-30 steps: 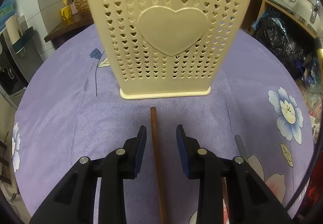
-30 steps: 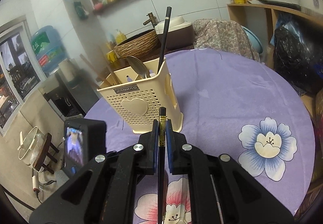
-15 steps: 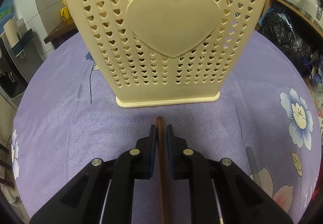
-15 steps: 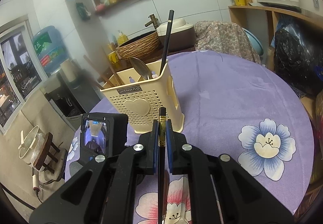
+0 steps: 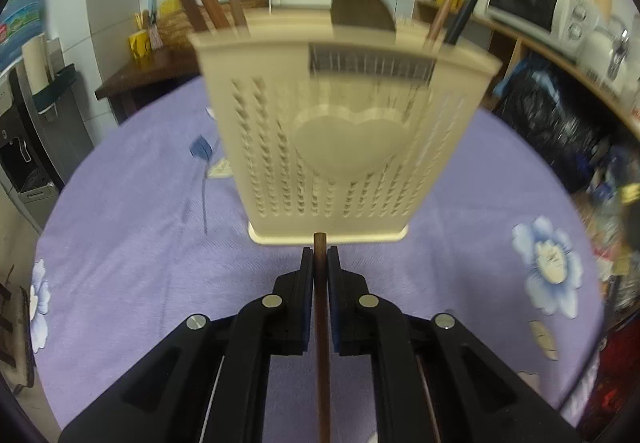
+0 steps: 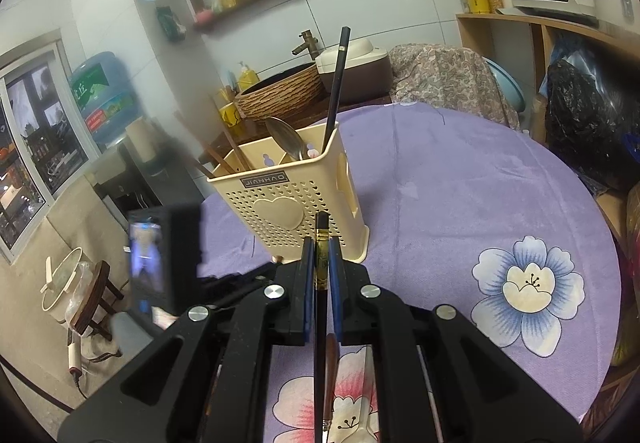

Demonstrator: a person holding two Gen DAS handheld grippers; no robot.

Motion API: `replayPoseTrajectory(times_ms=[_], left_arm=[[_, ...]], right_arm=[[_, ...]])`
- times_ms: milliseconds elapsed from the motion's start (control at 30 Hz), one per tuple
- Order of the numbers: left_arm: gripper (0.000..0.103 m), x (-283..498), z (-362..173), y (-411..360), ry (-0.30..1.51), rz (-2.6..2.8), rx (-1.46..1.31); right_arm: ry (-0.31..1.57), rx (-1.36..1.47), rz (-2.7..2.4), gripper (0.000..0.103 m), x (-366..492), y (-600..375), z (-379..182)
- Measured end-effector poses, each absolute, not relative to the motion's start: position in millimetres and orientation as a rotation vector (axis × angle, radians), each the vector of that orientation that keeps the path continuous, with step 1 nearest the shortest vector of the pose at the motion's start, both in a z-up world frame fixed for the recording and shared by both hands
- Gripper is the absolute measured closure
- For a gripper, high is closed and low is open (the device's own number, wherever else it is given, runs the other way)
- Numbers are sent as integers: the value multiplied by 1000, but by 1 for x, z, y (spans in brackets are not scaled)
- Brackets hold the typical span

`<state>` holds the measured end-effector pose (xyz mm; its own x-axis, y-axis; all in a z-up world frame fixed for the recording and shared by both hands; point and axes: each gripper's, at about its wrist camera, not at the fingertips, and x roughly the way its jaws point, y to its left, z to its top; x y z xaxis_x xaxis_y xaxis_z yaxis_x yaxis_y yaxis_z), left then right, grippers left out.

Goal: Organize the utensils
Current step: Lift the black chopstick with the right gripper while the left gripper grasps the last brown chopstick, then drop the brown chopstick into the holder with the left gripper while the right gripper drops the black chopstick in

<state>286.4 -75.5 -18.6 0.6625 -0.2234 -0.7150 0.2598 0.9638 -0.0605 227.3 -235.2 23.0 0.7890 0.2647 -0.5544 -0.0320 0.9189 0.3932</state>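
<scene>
Cream utensil holder (image 6: 294, 199) on purple floral tablecloth (image 6: 460, 179), left hand-held gripper (image 5: 320, 263) clamping brown chopstick (image 5: 321, 323), right hand-held gripper (image 6: 321, 255) clamping black chopstick (image 6: 320, 323)

We read one label: "JIANHAO", pale letters on a dark plate near the top front of the cream utensil holder (image 6: 288, 199). In the left wrist view the same plate is blurred and we cannot read it.

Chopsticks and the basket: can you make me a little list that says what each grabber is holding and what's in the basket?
left gripper: shut on a brown chopstick
right gripper: shut on a black chopstick
utensil basket: cream, heart holes, upright on the purple tablecloth
inside basket: spoon, brown sticks, one black stick
left view: blurred
</scene>
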Motion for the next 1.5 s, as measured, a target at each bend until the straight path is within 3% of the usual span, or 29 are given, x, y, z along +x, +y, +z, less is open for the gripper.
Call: replayPoseTrajectory(times_ms=[233, 467, 1500], left_arm=[[95, 224, 46, -36, 596, -296, -27], [95, 188, 67, -13, 494, -288, -83], [95, 204, 125, -20, 359, -333, -85]], right_arm=[[617, 347, 196, 95, 212, -231, 39], [580, 302, 232, 95, 191, -226, 58], [514, 202, 301, 95, 199, -207, 108]])
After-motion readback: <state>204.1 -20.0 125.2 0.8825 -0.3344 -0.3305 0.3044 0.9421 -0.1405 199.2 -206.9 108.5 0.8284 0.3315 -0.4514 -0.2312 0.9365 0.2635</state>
